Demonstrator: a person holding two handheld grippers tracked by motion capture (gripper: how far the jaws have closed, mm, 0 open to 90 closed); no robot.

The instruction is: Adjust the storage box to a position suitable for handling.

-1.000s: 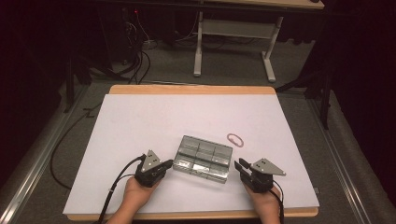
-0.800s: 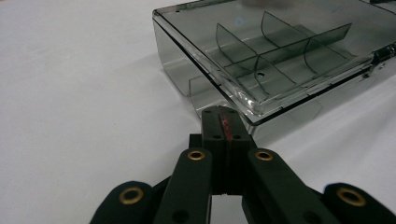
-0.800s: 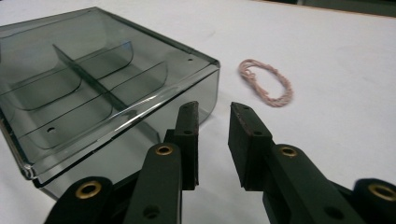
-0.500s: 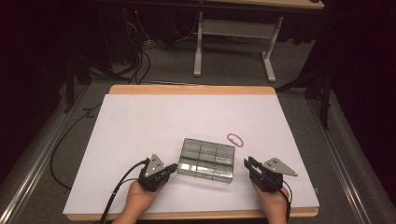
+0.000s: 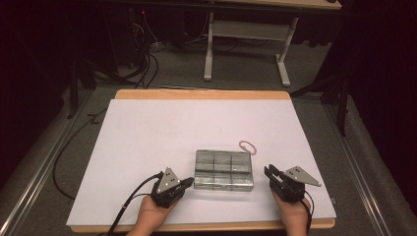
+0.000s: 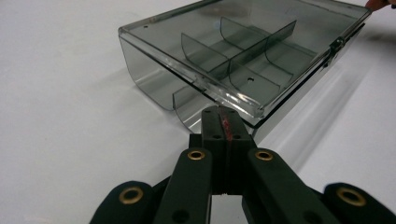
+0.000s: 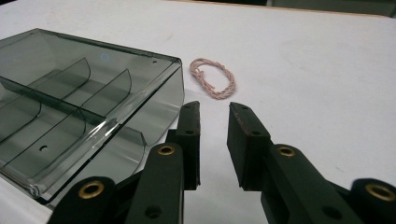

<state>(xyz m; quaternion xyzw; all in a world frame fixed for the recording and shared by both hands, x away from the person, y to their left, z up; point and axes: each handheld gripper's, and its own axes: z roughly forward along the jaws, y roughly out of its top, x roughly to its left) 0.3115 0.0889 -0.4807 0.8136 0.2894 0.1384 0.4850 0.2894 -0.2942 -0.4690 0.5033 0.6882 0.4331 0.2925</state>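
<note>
Two claws flank the box [image 5: 223, 170] on white table [image 5: 147, 132]: left [image 6: 223, 122] together, right [image 7: 214, 122] apart.

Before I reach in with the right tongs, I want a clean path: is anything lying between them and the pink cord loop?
Nothing visible does: bare white table lies between the open right tongs and the pink cord loop; the smoky compartment box sits off to one side.

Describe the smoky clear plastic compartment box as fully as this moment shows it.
The smoky grey see-through plastic box lies flat on the white table sheet, lid shut, a small latch on one long side. Inside, one long divider and curved cross walls form six cells, which look empty. The shut left claw sits at its near corner; contact is unclear. The open right claw is beside it, apart.
</note>
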